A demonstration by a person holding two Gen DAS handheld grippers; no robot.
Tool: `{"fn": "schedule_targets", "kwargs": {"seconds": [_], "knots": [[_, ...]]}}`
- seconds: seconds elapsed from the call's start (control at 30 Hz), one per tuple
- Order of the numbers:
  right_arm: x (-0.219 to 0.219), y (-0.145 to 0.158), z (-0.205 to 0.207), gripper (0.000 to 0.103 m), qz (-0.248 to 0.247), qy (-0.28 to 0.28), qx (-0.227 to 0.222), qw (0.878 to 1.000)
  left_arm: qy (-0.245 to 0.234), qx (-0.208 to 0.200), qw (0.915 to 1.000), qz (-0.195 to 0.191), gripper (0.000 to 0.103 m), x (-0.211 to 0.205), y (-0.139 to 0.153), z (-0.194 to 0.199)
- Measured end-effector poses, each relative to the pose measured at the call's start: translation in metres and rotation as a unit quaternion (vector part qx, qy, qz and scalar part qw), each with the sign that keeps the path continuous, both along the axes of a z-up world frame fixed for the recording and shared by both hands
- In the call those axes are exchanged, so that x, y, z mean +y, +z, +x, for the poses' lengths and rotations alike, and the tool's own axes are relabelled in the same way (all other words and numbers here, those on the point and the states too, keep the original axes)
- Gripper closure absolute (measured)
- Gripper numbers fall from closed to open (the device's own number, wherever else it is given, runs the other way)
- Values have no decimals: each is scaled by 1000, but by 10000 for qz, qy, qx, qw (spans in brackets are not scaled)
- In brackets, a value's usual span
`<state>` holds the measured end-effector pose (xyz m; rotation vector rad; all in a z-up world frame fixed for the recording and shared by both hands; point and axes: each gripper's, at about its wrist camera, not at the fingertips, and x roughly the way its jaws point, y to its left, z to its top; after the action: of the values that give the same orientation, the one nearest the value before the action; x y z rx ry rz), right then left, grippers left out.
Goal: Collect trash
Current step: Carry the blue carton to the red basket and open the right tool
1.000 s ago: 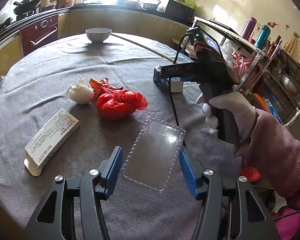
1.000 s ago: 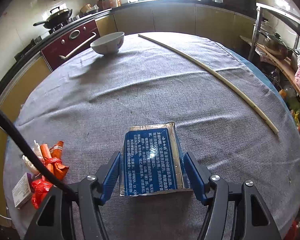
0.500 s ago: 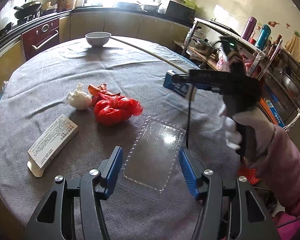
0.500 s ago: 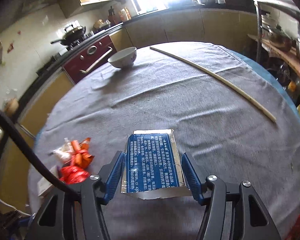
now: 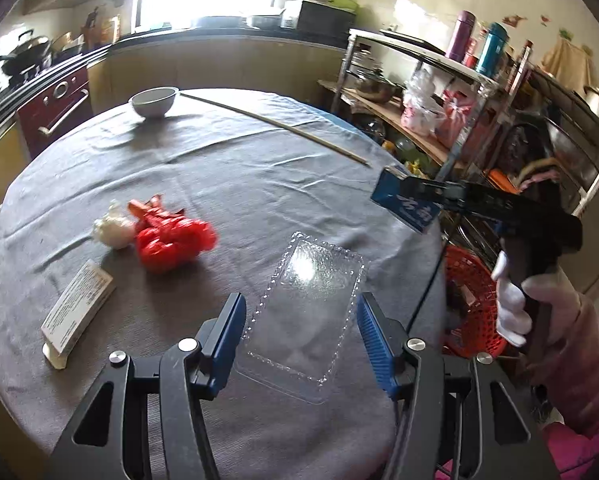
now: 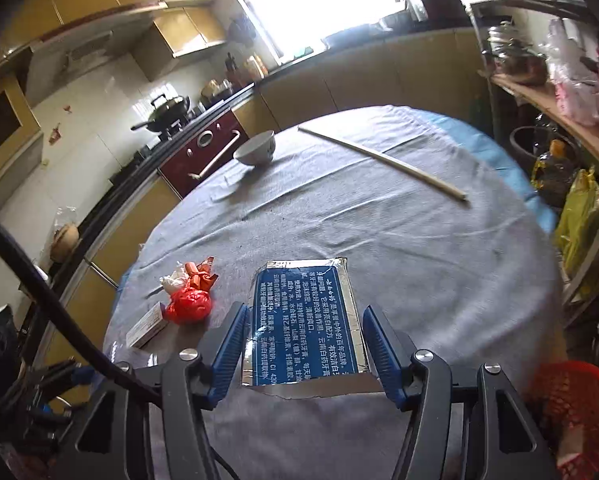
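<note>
My right gripper (image 6: 303, 340) is shut on a flat blue and silver carton (image 6: 305, 324) and holds it in the air above the table edge; the carton also shows in the left wrist view (image 5: 405, 206), out past the table's right rim. My left gripper (image 5: 297, 320) is shut on a clear plastic tray (image 5: 303, 308), and I cannot tell whether the tray rests on the cloth. On the grey cloth lie a red plastic bag (image 5: 171, 240), a white crumpled wad (image 5: 113, 230) and a white box (image 5: 77, 306).
A red mesh basket (image 5: 473, 304) stands on the floor right of the round table (image 5: 227, 168); it shows in the right wrist view (image 6: 571, 404) too. A white bowl (image 5: 154, 101) and a long stick (image 5: 275, 128) lie at the far side. Metal shelves (image 5: 479, 92) stand at the right.
My right gripper has lifted the blue carton off the cloth and carried it right, out past the table edge. My left gripper has stayed on the clear tray, and its view has risen.
</note>
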<state>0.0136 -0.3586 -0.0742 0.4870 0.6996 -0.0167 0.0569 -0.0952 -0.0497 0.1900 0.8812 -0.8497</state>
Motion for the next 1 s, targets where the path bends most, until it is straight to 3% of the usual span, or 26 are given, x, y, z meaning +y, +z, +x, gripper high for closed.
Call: {"fn": "schedule_targets", "kwargs": {"seconds": [0.37, 0.7, 1.0], "knots": [[-56, 3, -92, 40, 80, -602, -196, 9980, -639, -337, 9973, 119, 44, -64, 20, -20], [-111, -7, -174, 40, 104, -1399, -107, 9900, -1349, -351, 9902, 132, 44, -139, 25, -42], [-150, -30, -227, 40, 477, -1984, -28, 9790, -1984, -168, 9797, 251, 44, -210, 12, -74]]}}
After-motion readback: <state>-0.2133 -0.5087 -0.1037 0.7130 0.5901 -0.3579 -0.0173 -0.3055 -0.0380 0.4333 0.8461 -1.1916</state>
